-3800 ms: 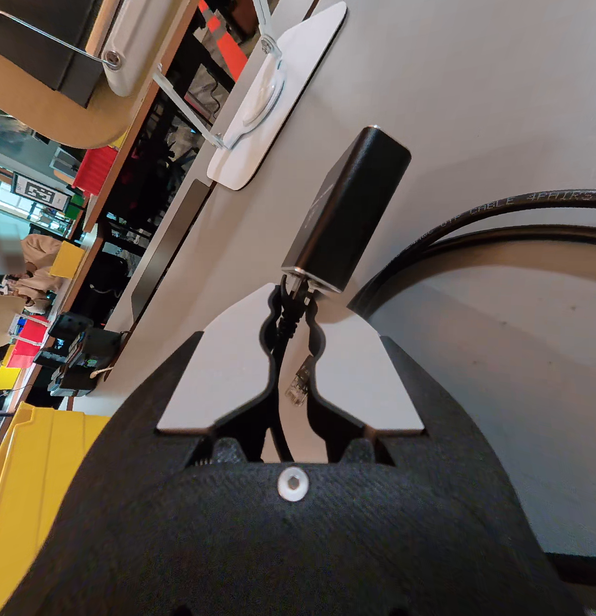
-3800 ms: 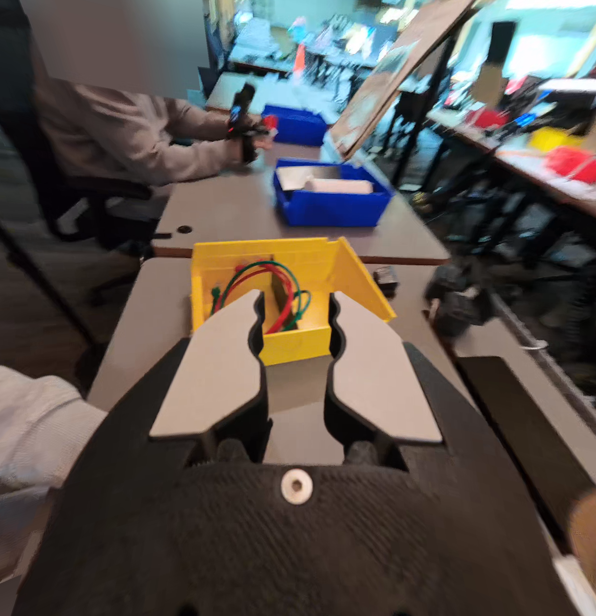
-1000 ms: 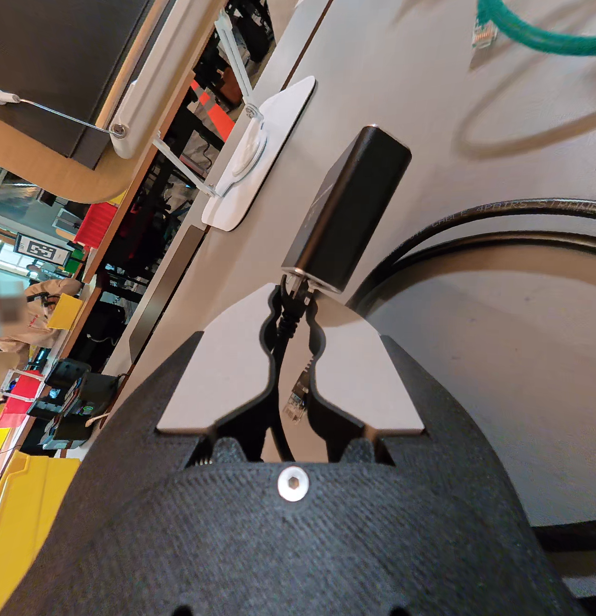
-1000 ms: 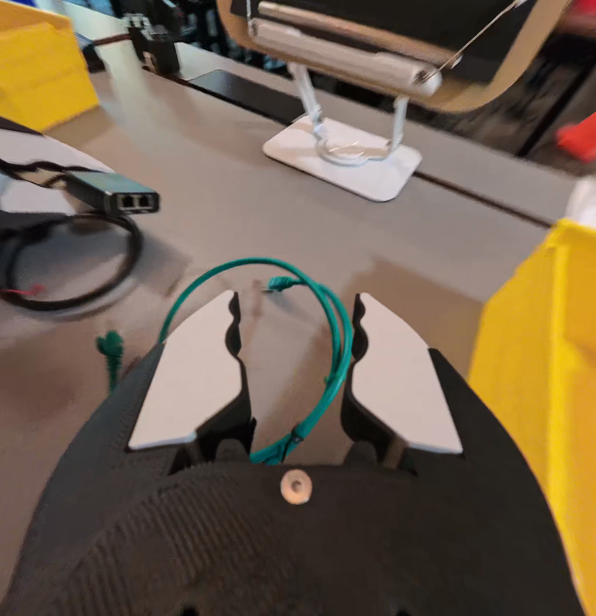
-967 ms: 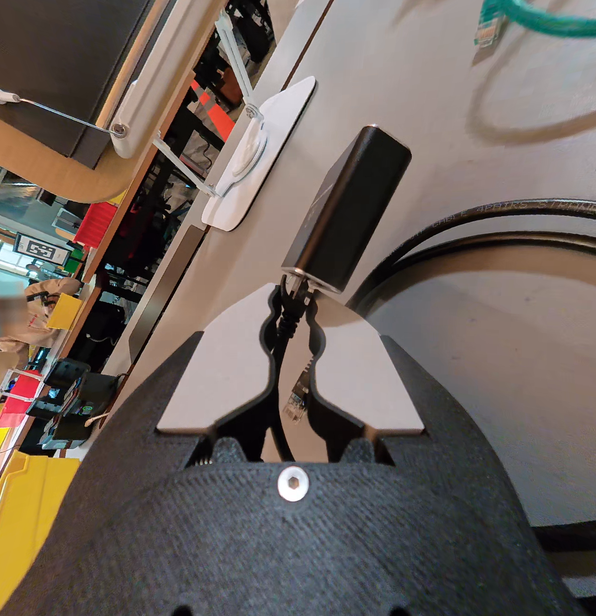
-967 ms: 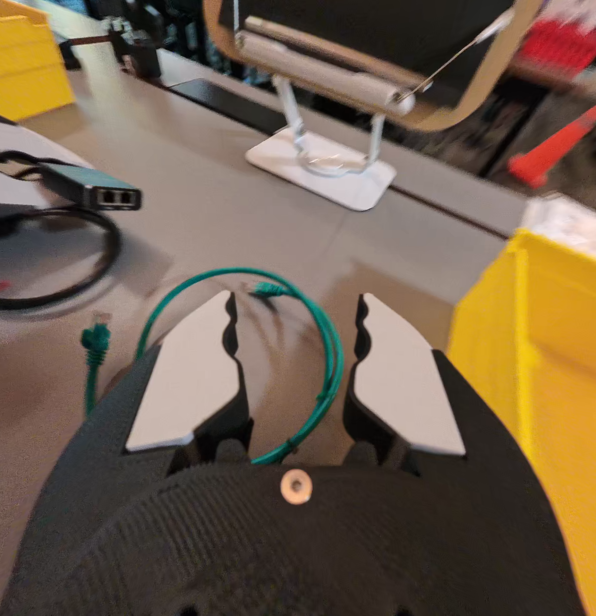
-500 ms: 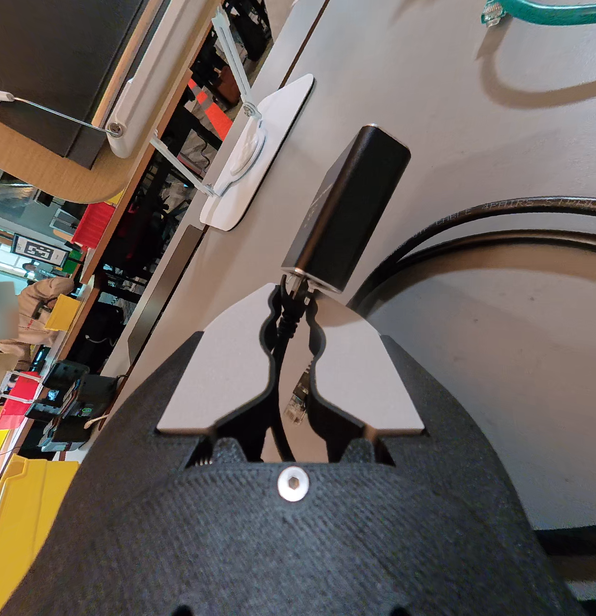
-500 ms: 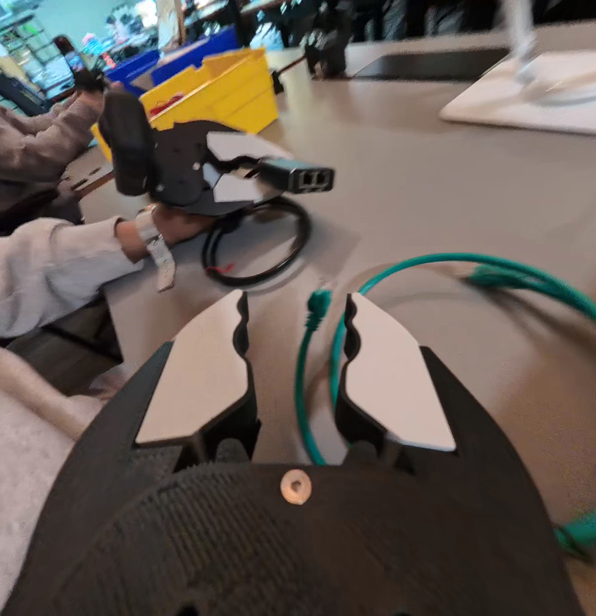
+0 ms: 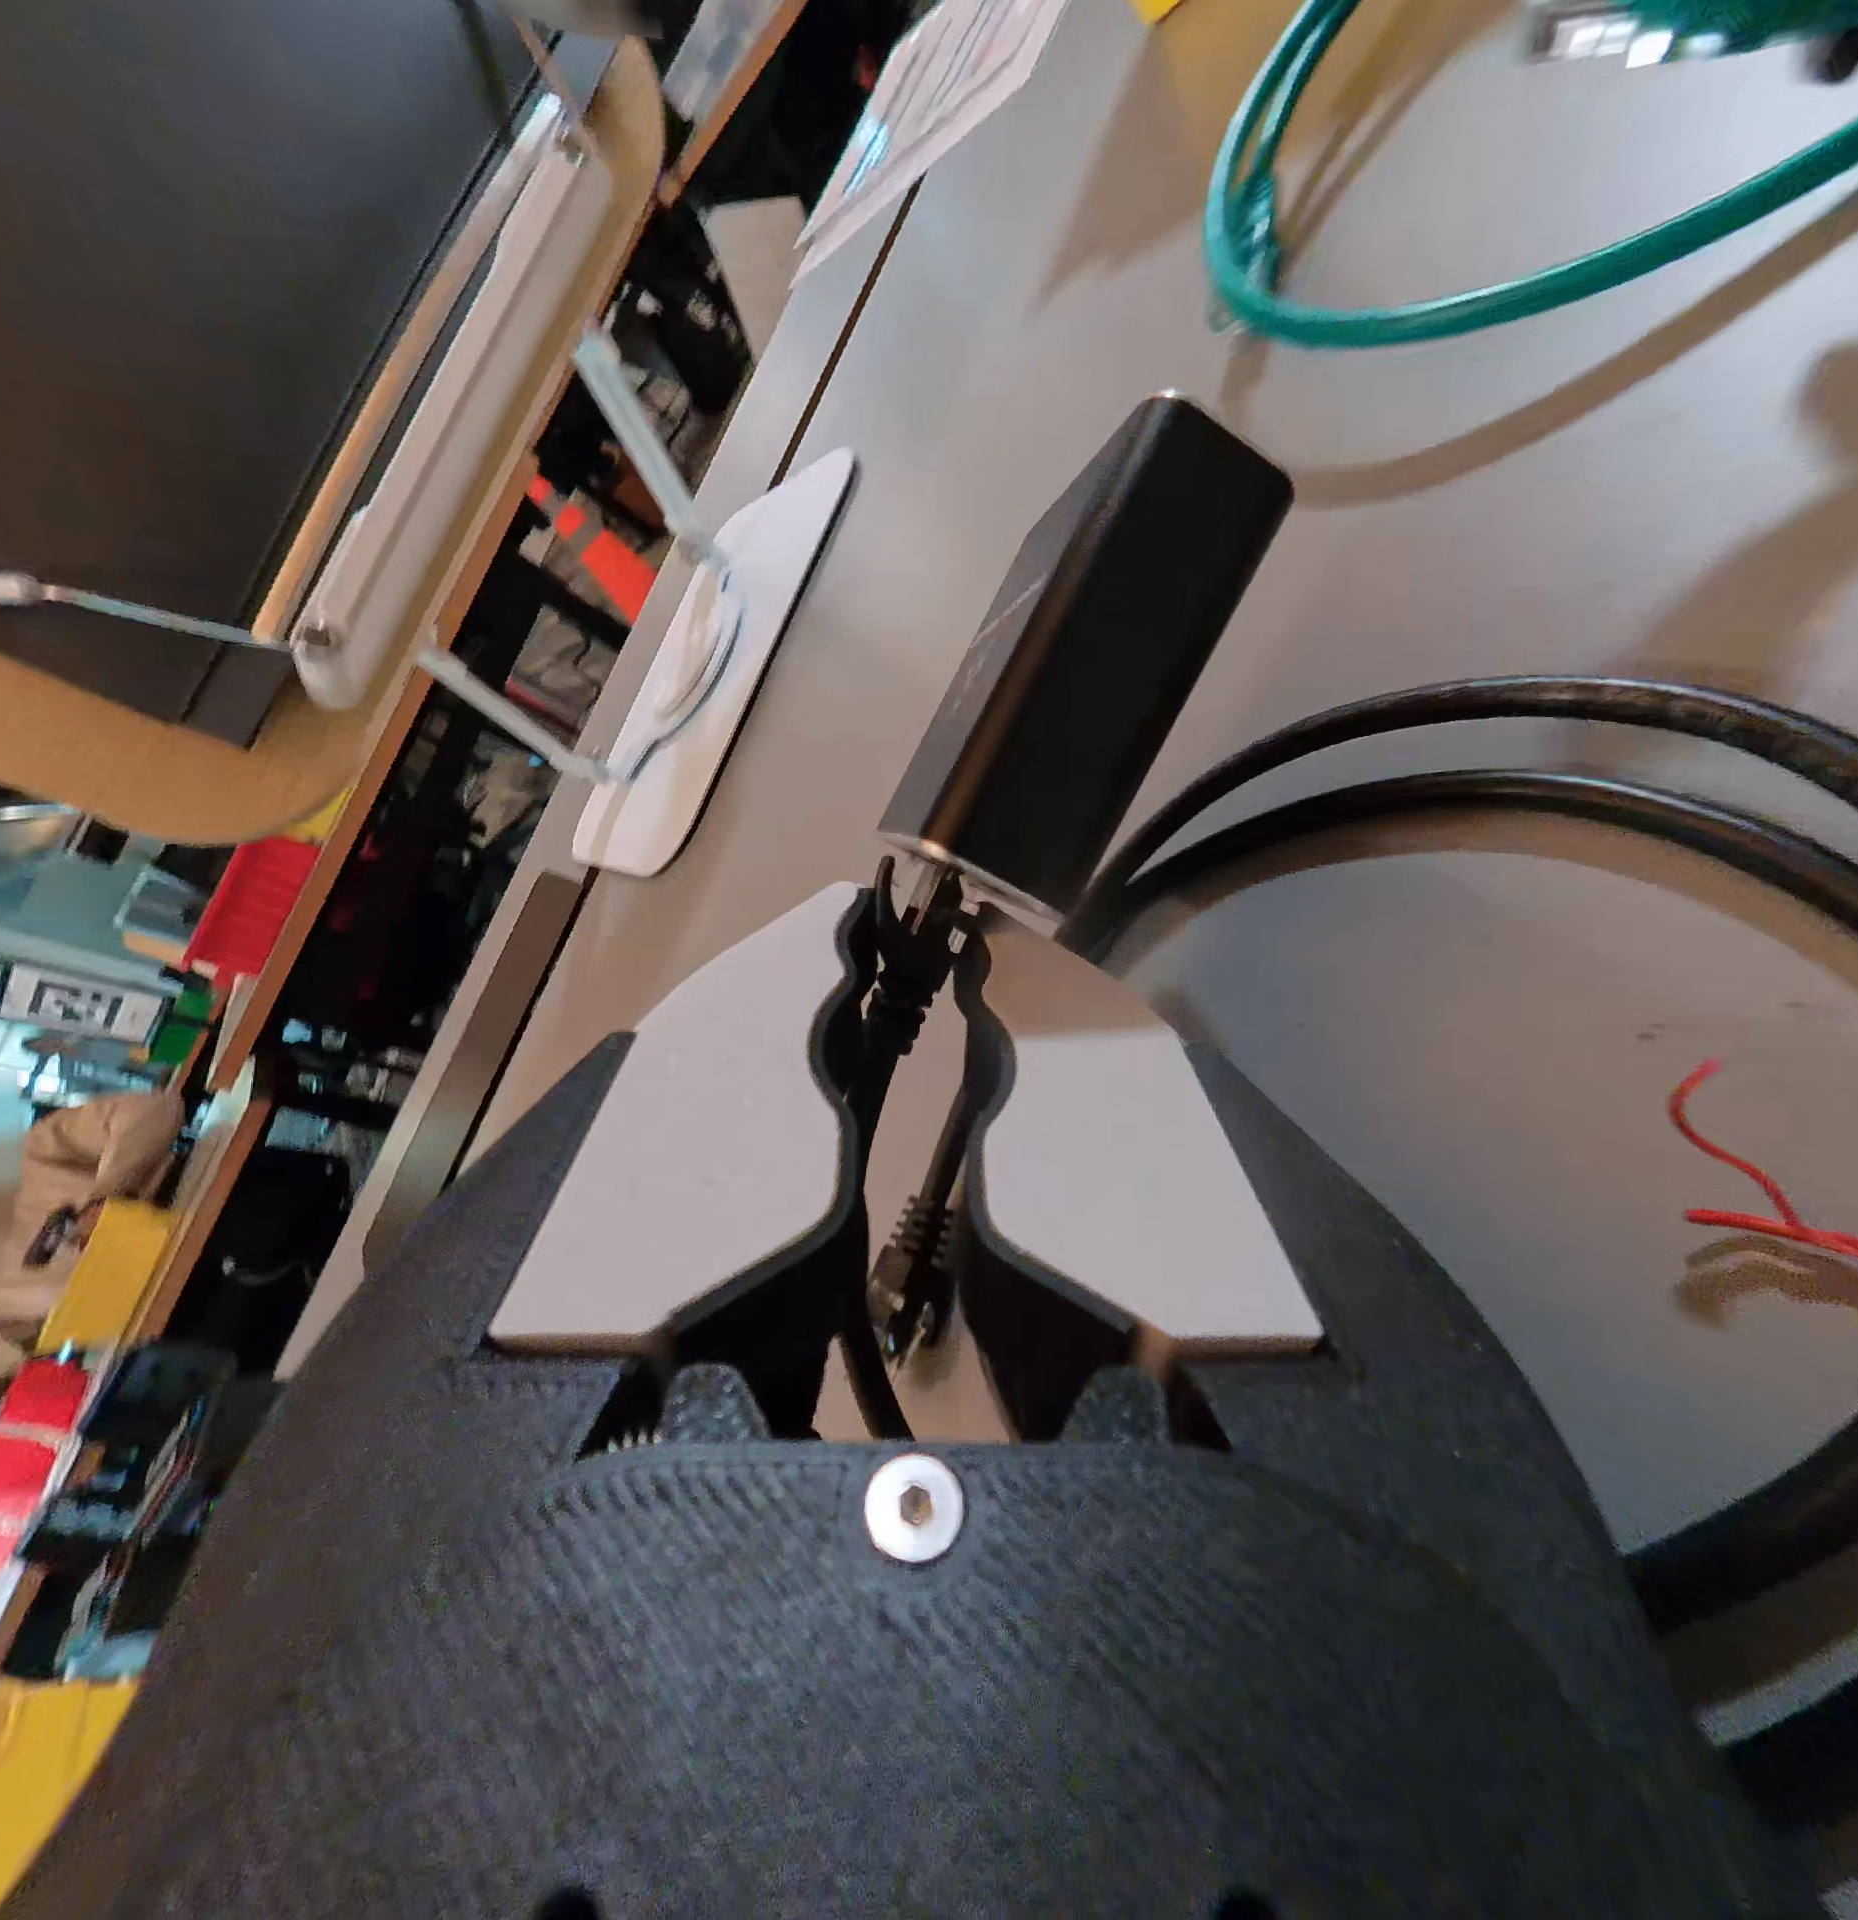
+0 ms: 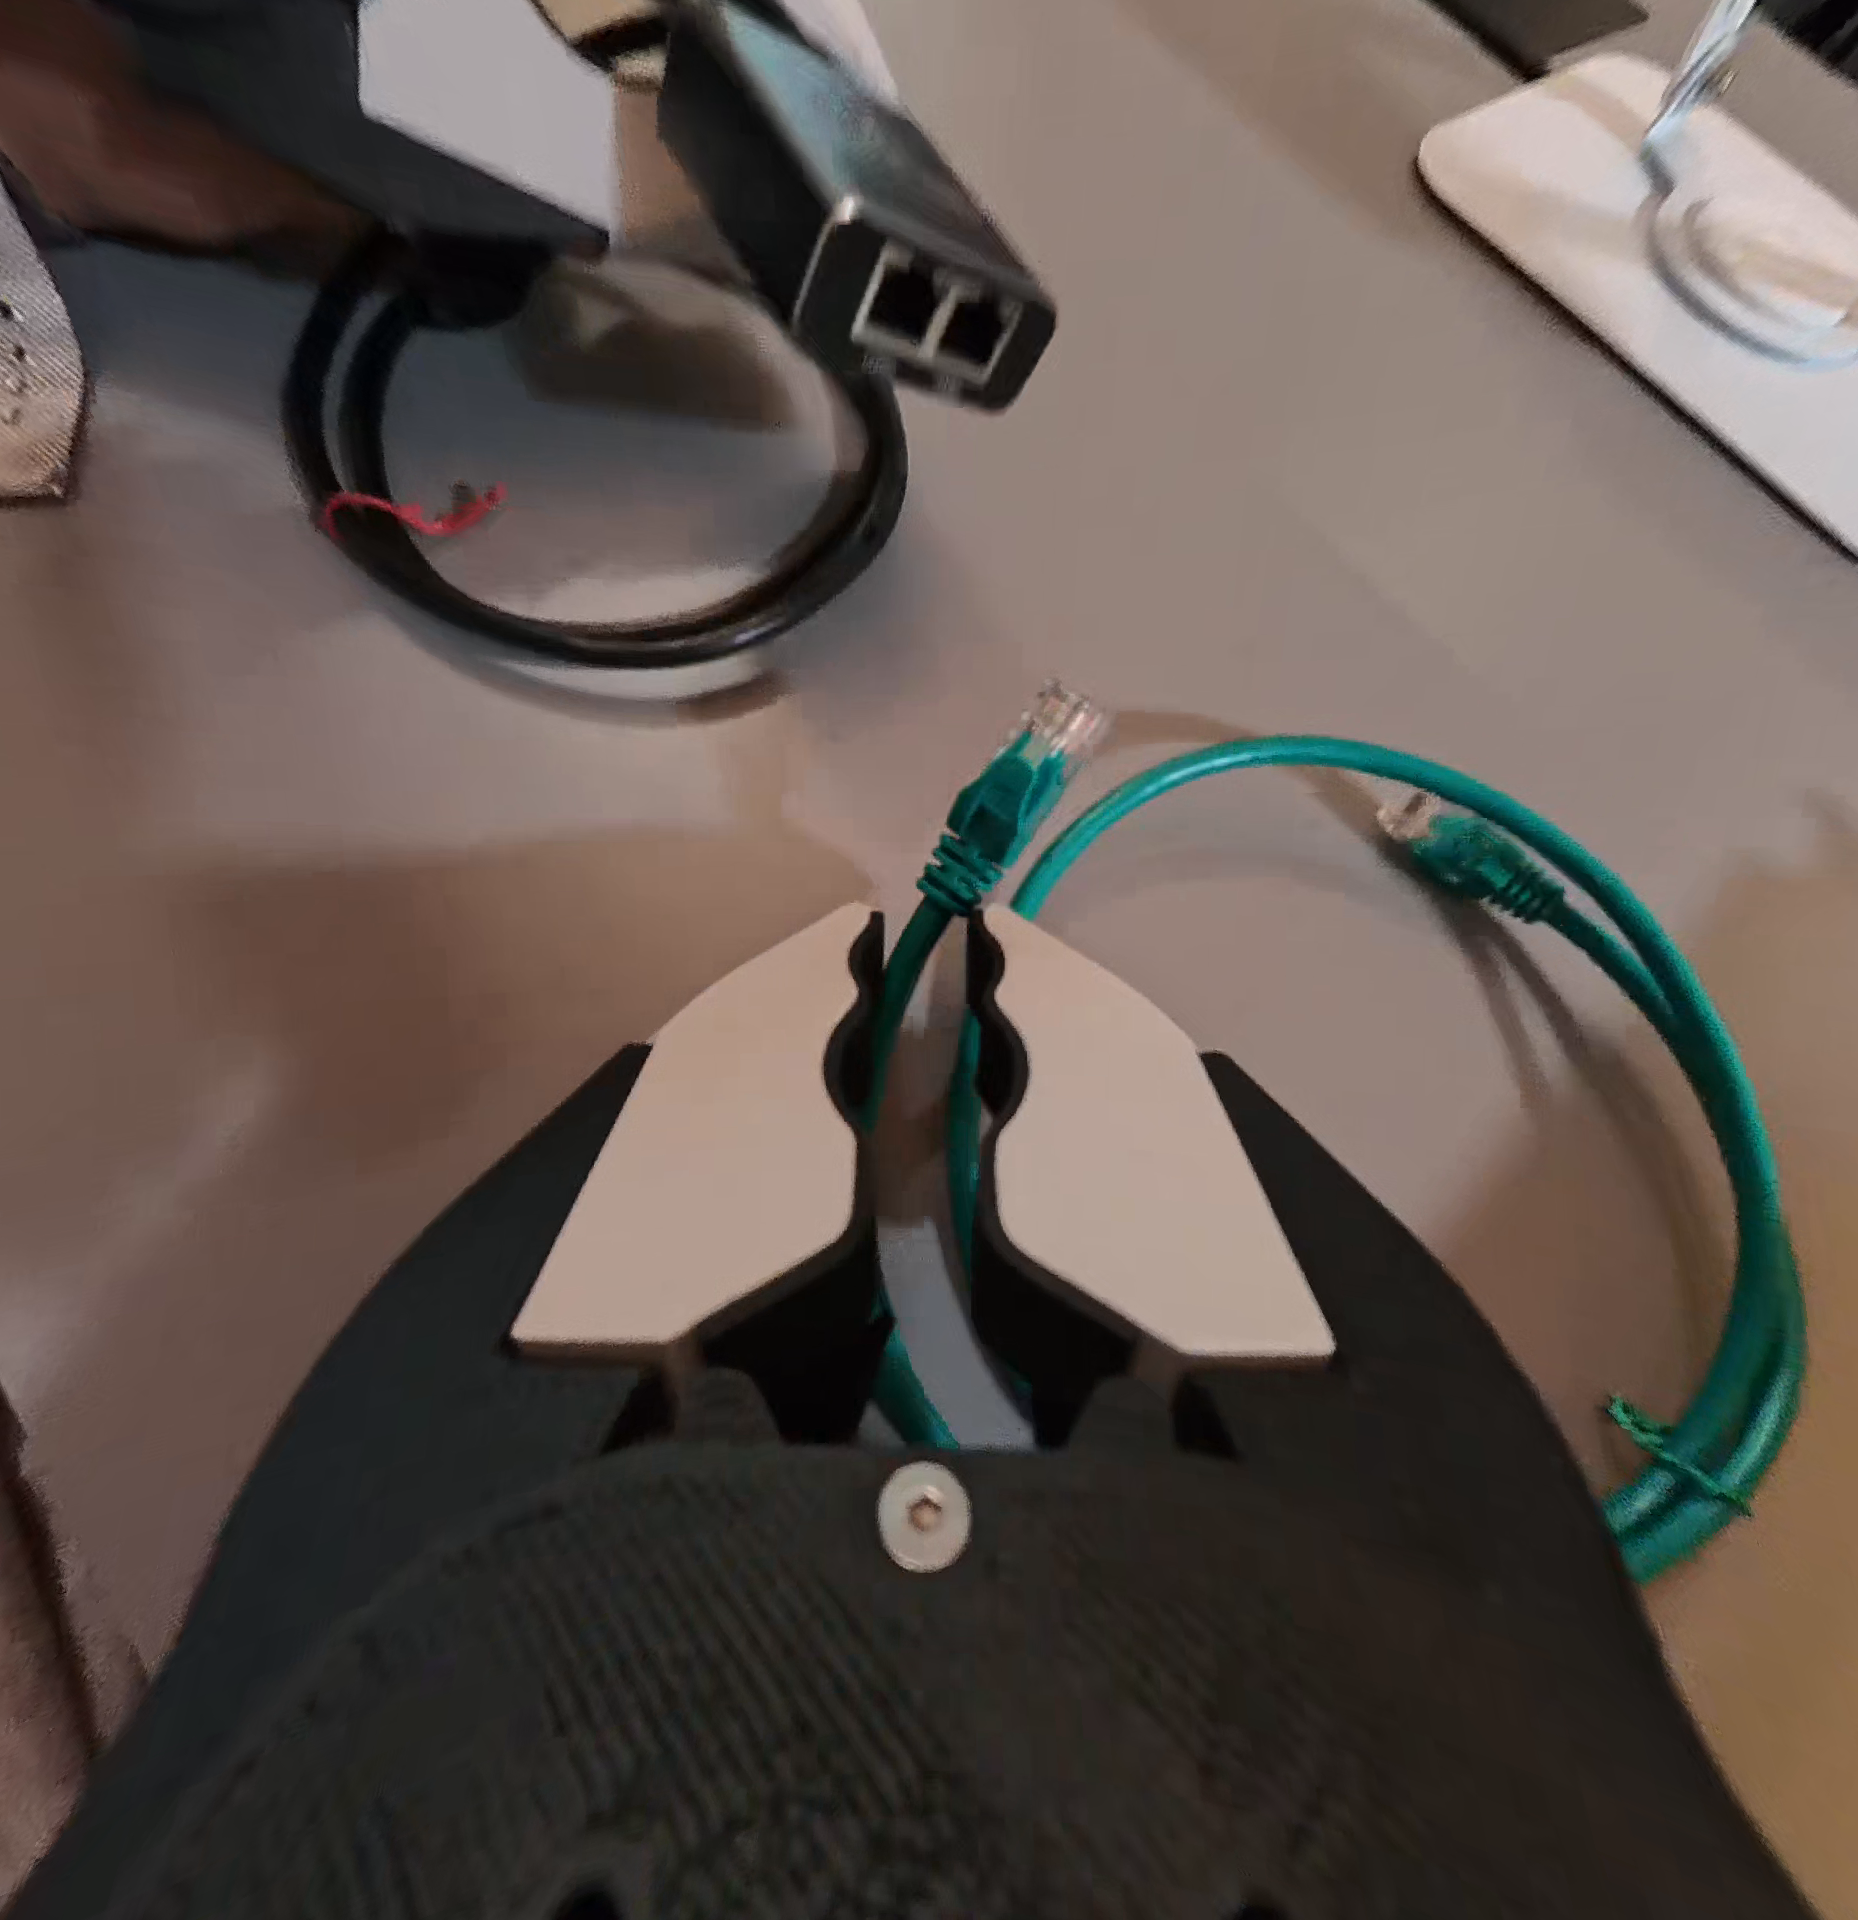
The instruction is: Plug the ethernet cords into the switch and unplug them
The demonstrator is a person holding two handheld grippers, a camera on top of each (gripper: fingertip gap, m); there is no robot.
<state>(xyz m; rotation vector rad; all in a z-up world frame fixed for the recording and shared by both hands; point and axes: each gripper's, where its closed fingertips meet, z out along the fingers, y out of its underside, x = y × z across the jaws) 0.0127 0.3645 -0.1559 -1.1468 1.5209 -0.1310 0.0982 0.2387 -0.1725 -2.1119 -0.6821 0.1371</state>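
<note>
The black switch (image 9: 1091, 665) is held off the grey table by my left gripper (image 9: 920, 935), which is shut on the black cord (image 9: 894, 1029) plugged into its near end. In the right wrist view the switch (image 10: 863, 208) shows two empty ports (image 10: 935, 327) facing my right gripper (image 10: 925, 925). That gripper is shut on the green ethernet cord (image 10: 1735, 1143) just behind its plug (image 10: 1018, 779), which points up toward the ports, a gap away. The cord's other plug (image 10: 1465, 847) lies on the table. The green cord (image 9: 1424, 301) also shows beyond the switch in the left wrist view.
The black cord's coil (image 10: 592, 623) lies under the switch with a red tie (image 10: 416, 509). Its loose plug (image 9: 904, 1288) hangs between my left fingers. A white stand base (image 10: 1683, 260) sits at the far right. A yellow bin (image 9: 31, 1766) stands at the left.
My right gripper has closed on the green cord behind its plug and moved closer to the switch. The left gripper has kept its hold and shifted, so the ports now face the plug.
</note>
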